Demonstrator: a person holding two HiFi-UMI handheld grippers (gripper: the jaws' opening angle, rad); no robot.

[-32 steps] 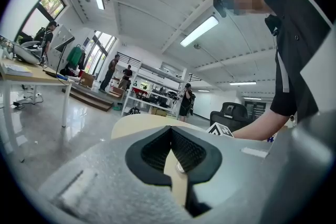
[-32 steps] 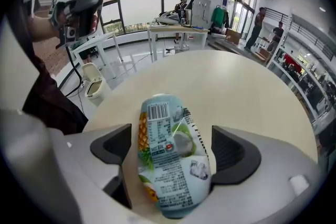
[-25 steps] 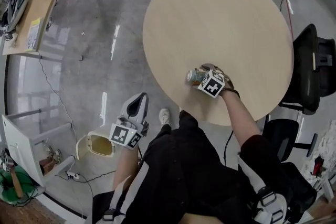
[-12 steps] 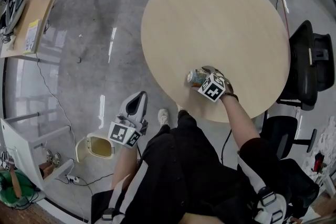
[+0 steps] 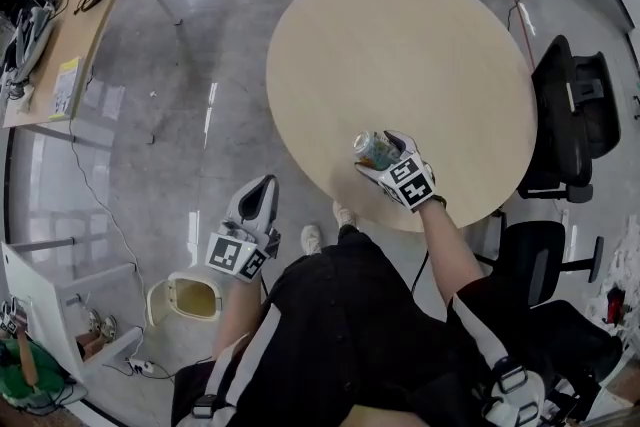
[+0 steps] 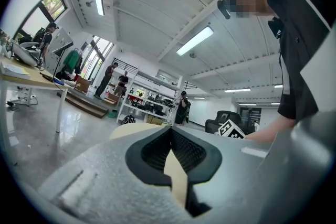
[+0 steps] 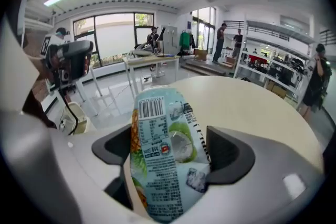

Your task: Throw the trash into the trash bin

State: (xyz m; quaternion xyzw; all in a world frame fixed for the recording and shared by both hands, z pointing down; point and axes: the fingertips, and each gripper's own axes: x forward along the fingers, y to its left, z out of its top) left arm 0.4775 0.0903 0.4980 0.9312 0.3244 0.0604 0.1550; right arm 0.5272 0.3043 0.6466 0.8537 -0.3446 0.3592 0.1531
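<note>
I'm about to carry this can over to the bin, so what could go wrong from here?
1. The can looks dented and sits slightly tilted in the right gripper, so it may slip on the way.
2. The trash bin stands on the floor on the person's other side, past the shut left gripper. A release from high up could miss its opening.

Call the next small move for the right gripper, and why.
Probably swing the can left, off the table, toward the trash bin on the floor: the right gripper is shut on it, and the bin stands open beside the left gripper.
</note>
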